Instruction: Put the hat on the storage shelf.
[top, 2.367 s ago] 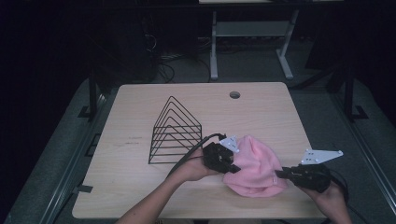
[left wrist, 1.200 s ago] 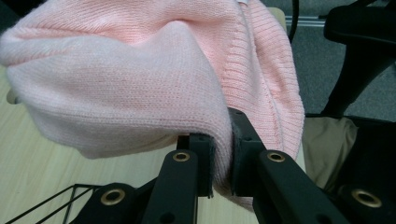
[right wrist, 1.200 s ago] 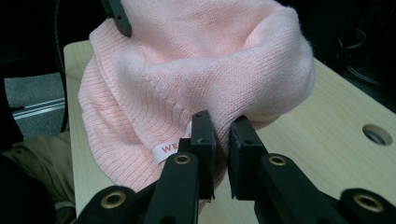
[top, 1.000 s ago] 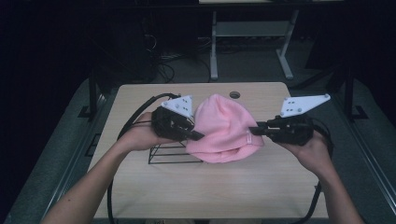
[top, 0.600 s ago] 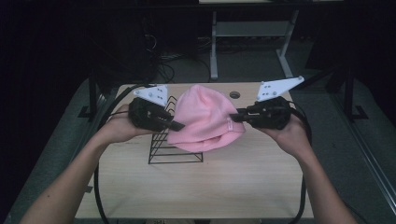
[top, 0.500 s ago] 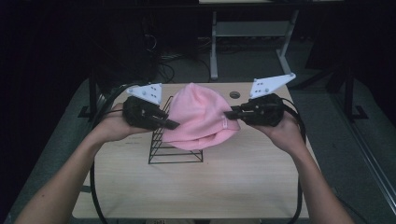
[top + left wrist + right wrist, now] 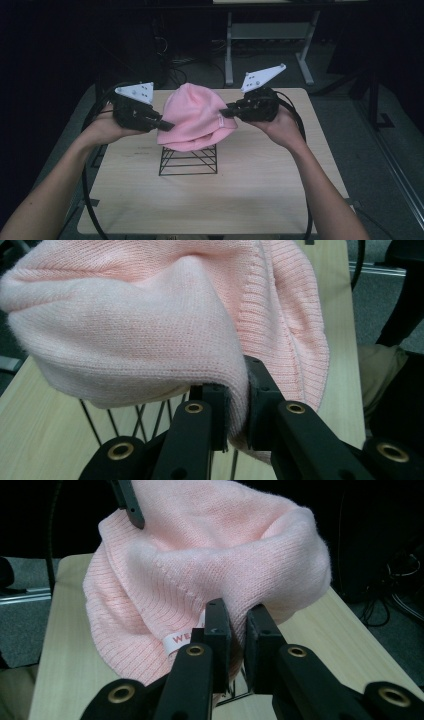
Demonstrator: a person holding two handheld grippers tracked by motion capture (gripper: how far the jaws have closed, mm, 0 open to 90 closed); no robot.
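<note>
Tools (image 7: 165, 126) (image 7: 224, 112) flanking pink beanie (image 7: 194, 117)

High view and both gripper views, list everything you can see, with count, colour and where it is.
Knit beanie: one, pink, held up over the wire rack, pinched at both sides.
Label: one, white with red letters, on the beanie's cuff.
Wire rack: one, black, mid-table under the beanie.
Table: one, light wood.
Frame: one, grey metal, on the floor behind the table.
Left gripper: one, black, fingers shut on the beanie's left edge.
Right gripper: one, black, fingers shut on its right edge.
</note>
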